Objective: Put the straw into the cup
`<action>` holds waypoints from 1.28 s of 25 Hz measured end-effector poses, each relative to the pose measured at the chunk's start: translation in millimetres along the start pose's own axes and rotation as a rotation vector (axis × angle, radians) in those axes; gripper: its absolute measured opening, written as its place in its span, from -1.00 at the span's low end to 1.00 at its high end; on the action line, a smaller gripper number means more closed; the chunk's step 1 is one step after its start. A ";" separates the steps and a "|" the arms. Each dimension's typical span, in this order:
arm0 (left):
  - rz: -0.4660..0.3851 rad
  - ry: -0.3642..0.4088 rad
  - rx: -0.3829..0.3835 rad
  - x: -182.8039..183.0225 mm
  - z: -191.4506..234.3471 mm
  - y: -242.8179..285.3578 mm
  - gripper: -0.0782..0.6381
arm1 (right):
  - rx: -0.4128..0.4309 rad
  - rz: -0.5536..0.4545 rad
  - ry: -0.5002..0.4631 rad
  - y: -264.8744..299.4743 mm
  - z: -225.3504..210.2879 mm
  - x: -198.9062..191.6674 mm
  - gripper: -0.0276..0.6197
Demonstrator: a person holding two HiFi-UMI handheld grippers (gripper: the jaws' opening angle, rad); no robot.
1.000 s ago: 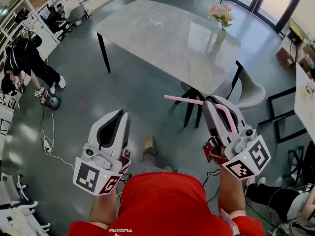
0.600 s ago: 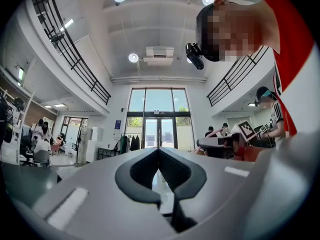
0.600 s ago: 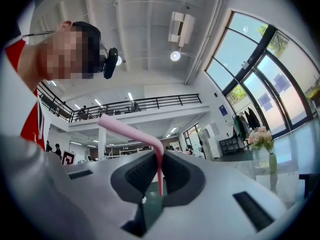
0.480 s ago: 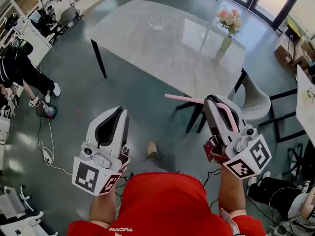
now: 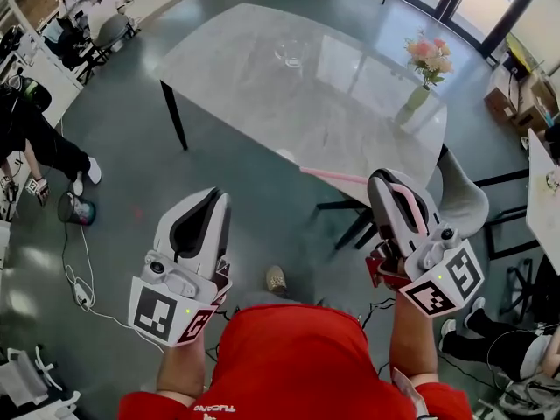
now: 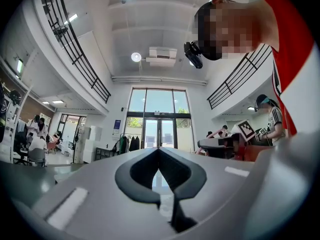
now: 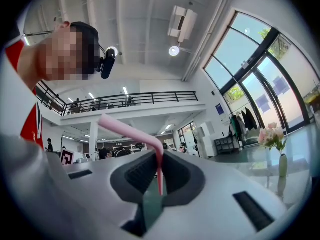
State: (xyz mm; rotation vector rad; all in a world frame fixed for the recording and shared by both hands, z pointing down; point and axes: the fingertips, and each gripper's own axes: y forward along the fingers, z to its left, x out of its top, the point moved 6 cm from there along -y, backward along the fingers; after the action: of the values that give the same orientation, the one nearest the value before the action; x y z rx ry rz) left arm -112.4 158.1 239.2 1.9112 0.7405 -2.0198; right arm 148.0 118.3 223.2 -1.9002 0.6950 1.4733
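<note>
A clear glass cup (image 5: 289, 52) stands on the far side of a pale marble table (image 5: 262, 94). My right gripper (image 5: 383, 178) is shut on a pink bendy straw (image 5: 332, 176), whose long end sticks out to the left over the table's near edge. In the right gripper view the straw (image 7: 129, 132) rises from between the pads and bends left. My left gripper (image 5: 216, 198) hangs over the floor short of the table, shut and empty. In the left gripper view its tips (image 6: 159, 151) meet with nothing between them. Both grippers are well short of the cup.
A vase of pink flowers (image 5: 426, 59) stands on the table's right end. A grey chair (image 5: 459, 195) sits at the table's near right corner. People and desks (image 5: 35, 121) are at the far left, and a cable (image 5: 74, 278) lies on the floor.
Both grippers have moved forward with the person toward the table, so its near edge is now under the straw's tip. The grip on the straw is unchanged.
</note>
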 end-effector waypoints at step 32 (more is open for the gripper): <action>0.011 0.003 0.060 -19.9 127.0 63.0 -0.76 | -0.057 -0.016 -0.042 140.2 -78.1 -5.1 -0.85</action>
State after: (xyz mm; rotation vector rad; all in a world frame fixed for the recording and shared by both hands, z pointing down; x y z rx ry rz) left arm -185.6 35.3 247.7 1.9467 0.6764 -2.0555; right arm 94.3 -33.0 220.0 -1.9074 0.6234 1.5331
